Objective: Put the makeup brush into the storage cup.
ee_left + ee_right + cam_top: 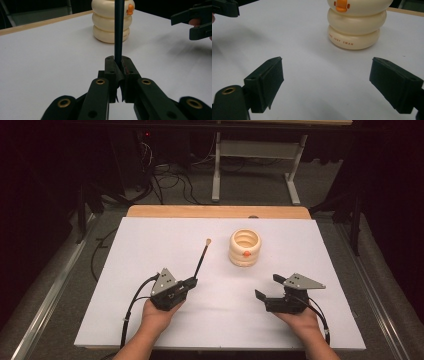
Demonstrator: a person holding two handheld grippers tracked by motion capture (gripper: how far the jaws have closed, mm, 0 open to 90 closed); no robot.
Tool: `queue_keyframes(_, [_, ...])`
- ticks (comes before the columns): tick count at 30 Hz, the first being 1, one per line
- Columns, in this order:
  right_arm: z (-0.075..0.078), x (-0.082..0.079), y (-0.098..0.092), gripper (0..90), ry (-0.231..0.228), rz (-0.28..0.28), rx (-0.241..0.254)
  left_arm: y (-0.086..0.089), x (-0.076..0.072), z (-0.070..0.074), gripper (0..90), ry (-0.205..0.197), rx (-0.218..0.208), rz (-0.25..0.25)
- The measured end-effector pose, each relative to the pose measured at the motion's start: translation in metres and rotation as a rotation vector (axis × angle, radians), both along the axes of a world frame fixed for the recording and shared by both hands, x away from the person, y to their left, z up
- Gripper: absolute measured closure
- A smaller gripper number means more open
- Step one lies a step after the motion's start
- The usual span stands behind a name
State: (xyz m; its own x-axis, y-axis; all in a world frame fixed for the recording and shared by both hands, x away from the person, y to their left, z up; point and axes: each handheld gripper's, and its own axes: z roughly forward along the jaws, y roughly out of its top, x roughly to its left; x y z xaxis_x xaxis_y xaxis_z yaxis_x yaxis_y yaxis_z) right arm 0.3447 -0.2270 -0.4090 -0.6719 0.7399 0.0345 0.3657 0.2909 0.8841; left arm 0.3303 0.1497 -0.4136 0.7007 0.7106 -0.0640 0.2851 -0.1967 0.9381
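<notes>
We see a white table [150, 245] with a cream cup [245, 248] on it. The cup looks like three fat rings stacked up, and it has a small orange beak [246, 254] on the side that faces us. The cup stands upright toward the far side of the table.

The left gripper [191, 282] is nearer to us than the cup and off to its left. Its jaws are squeezed tight on a thin dark stick [201, 261]. They grip the stick at its near end. The stick slants up and away from the jaws toward the cup's left side. Its far end has a small tan tip [208, 241], which is near the cup but not touching it. In the left gripper view, the stick [119, 30] rises straight from between the jaws and crosses in front of the cup [105, 22].

The right gripper [266, 287] is nearer to us than the cup and a bit to its right. Its jaws stand wide apart with nothing between them. In the right gripper view, the cup [357, 27] sits past the open jaws, well apart from them.
</notes>
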Motion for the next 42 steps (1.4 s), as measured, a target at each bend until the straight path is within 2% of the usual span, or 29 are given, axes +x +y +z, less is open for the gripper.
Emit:
queue_keyframes(5, [0.005, 0.003, 0.009, 14.4, -0.008, 0.011, -0.010, 0.000, -0.001, 0.000, 85.3, -0.007, -0.003, 0.000])
queue_keyframes(7, [0.009, 0.004, 0.013, 14.8, 0.004, 0.016, -0.016, 0.000, -0.001, 0.000, 85.2, -0.008, 0.003, -0.003])
queue_keyframes(8, [0.011, 0.006, 0.015, 14.8, -0.007, 0.018, -0.023, 0.000, 0.000, -0.001, 85.2, -0.005, 0.005, -0.004])
queue_keyframes(26, [0.028, 0.023, 0.040, 16.3, -0.040, 0.032, -0.027, -0.002, -0.001, -0.001, 85.3, -0.002, -0.012, -0.012])
queue_keyframes(28, [0.029, 0.025, 0.043, 16.3, -0.037, 0.034, -0.014, -0.002, -0.001, -0.001, 85.3, -0.003, -0.011, -0.012])
queue_keyframes(42, [0.028, 0.031, 0.068, 16.6, -0.049, 0.080, -0.044, 0.001, -0.001, 0.001, 85.3, -0.008, -0.022, -0.012])
